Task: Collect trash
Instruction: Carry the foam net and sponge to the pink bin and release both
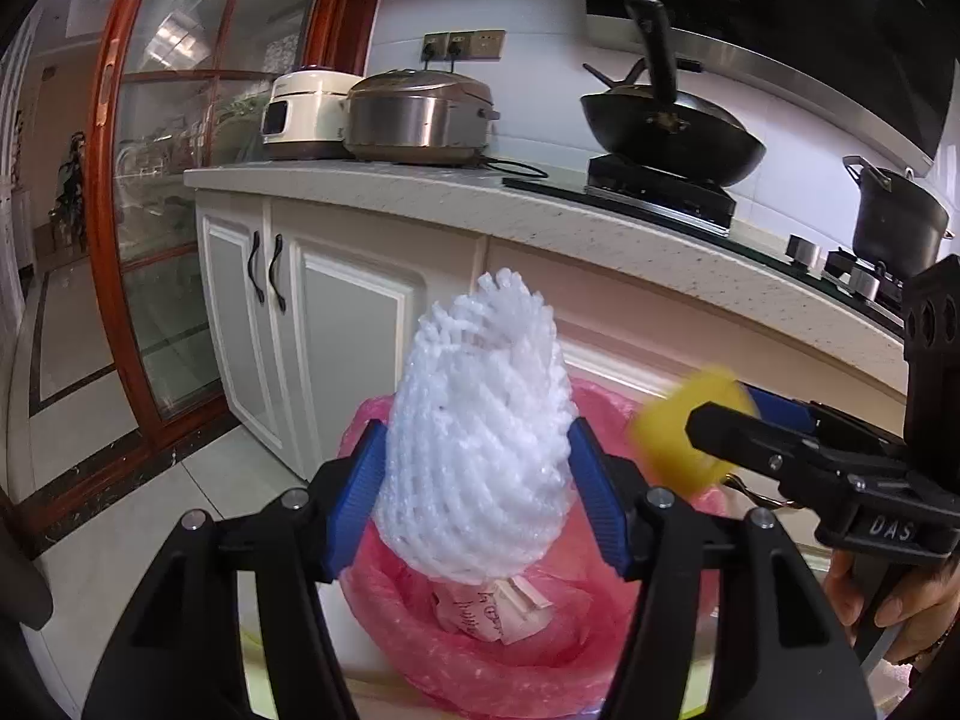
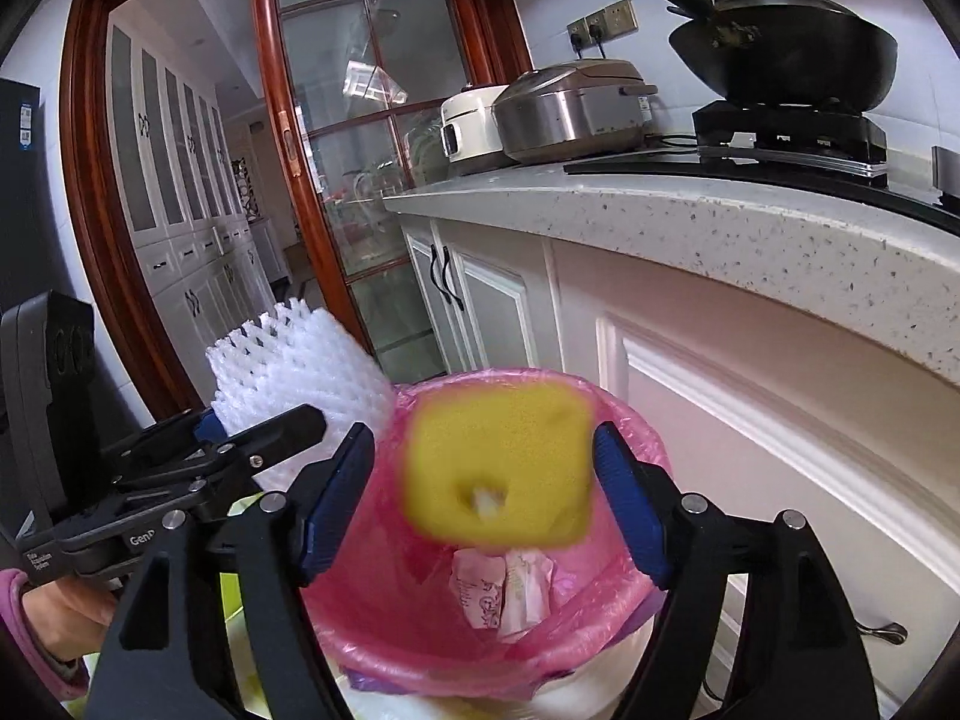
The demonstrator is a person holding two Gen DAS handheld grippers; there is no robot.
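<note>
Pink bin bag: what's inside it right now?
Inside the pink bag lies a crumpled printed wrapper. The yellow sponge and white foam net above cover much of the opening, so anything else there is hidden.

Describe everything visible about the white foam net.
The white foam net is a soft mesh sleeve of woven foam strands, egg-shaped and tapering to a frayed open top. It stands upright between the left gripper's blue pads, which touch its sides, above the pink bag-lined bin. The right wrist view shows it beside the yellow sponge.
</note>
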